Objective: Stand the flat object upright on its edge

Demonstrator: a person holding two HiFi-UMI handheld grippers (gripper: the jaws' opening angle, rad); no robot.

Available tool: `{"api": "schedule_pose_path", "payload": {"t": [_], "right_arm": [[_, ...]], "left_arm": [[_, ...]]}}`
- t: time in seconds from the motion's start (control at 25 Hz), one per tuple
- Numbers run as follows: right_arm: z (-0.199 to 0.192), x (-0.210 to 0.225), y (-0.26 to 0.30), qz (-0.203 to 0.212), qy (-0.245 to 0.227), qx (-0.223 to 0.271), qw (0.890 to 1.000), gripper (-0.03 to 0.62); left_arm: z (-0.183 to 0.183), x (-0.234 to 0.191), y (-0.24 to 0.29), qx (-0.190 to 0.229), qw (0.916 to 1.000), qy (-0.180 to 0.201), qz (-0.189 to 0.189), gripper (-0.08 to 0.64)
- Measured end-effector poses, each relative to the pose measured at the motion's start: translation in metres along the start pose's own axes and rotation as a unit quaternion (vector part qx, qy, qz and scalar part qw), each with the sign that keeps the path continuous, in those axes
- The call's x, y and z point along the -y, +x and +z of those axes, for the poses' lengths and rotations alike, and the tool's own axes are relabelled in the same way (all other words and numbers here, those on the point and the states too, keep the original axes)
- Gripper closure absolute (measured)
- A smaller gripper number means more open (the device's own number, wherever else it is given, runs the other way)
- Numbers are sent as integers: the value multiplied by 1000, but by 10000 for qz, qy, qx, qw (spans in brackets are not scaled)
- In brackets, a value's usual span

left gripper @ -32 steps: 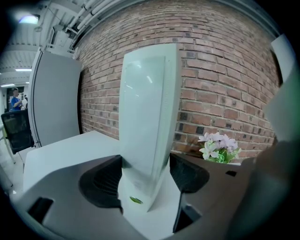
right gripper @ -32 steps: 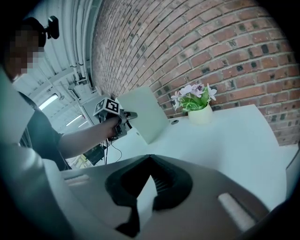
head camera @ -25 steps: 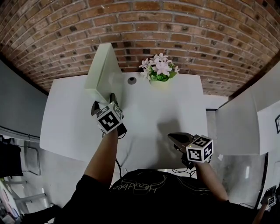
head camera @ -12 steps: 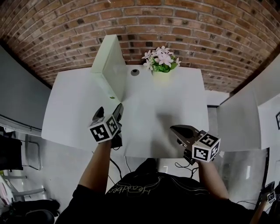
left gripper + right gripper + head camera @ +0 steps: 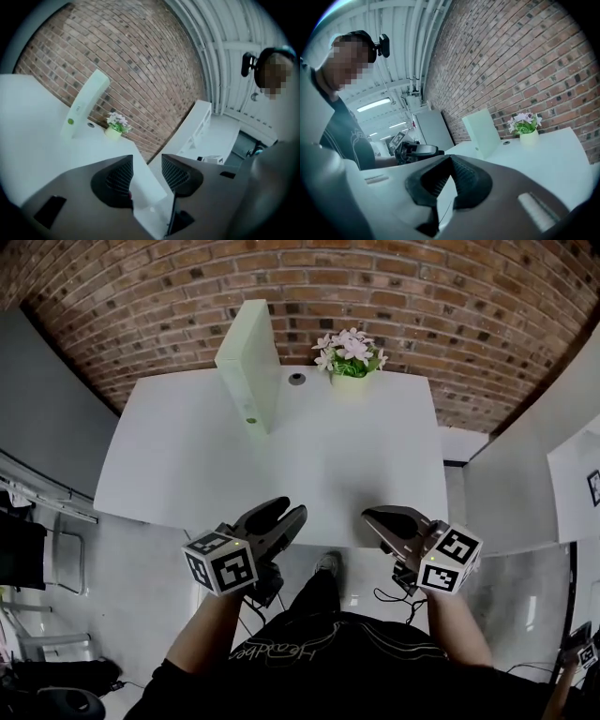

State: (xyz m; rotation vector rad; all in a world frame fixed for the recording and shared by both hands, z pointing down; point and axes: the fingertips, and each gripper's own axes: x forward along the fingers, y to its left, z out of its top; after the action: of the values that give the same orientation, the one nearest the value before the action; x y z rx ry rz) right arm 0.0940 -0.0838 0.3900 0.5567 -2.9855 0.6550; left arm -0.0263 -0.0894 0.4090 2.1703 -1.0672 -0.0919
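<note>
The flat object (image 5: 248,362), a pale green slab, sits toward 11 o'clock on the white worktop (image 5: 187,456), close to the brick wall (image 5: 422,296) and apart from the flower pot (image 5: 349,357) at its 3 o'clock. It stands on one thin edge with nothing touching or propping it, so the task looks done. That would explain why both tools hang at the worktop's near edge, around 6 o'clock and well apart from the slab. The left tongs (image 5: 293,509) have just been closing, but their jaws stand partly apart with only the bare worktop corner showing between them. The right tongs (image 5: 370,517) are closed with the pads together and grip nothing. In the head view the slab's broad faces are vertical and look toward 3 and 9 o'clock. Its narrow end, marked with a small green dot, points toward the person at 6 o'clock, so the bottom edge runs along the 12-to-6 line. The broad face looks nearly as tall as it is long, and the lens bends it, so I cannot say whether the long axis lies along the worktop or rises. Resting on such a thin base, it would probably tip toward 3 or 9 o'clock if nudged.
</note>
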Motion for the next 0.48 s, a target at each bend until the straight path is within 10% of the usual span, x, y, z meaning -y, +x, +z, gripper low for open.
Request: {"api": "schedule_pose_path", "payload": {"t": [0.48], "right_arm": [[-3, -90, -42, 298, 142, 503, 9982, 588]], "left_arm": [[-33, 83, -62, 353, 9972, 550, -364, 558]]}}
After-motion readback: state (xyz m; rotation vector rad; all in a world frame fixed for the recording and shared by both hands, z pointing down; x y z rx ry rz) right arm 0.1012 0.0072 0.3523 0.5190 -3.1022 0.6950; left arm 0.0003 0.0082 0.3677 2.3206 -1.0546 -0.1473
